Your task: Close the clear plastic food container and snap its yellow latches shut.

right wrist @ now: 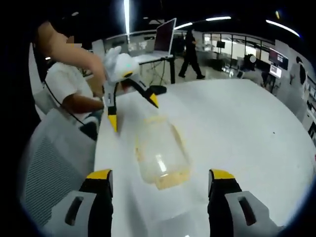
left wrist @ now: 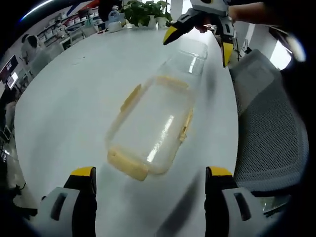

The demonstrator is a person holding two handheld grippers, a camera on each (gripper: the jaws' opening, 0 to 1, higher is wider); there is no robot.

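White table (left wrist: 74,89), container between my grippers.
Clear container (left wrist: 150,121) lies lengthwise at 12 o'clock from my left gripper (left wrist: 150,197), which is nearer; right gripper (right wrist: 160,200) opposite; both jaws spread, empty.

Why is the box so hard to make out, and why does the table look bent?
Left gripper view: the clear container blends into the white table, with a bright glare streak on its lid. Right gripper view: dimmer and softly blurred, the container a pale smear, ceiling lights overexposed. In both, the fisheye lens curves the table's edges.
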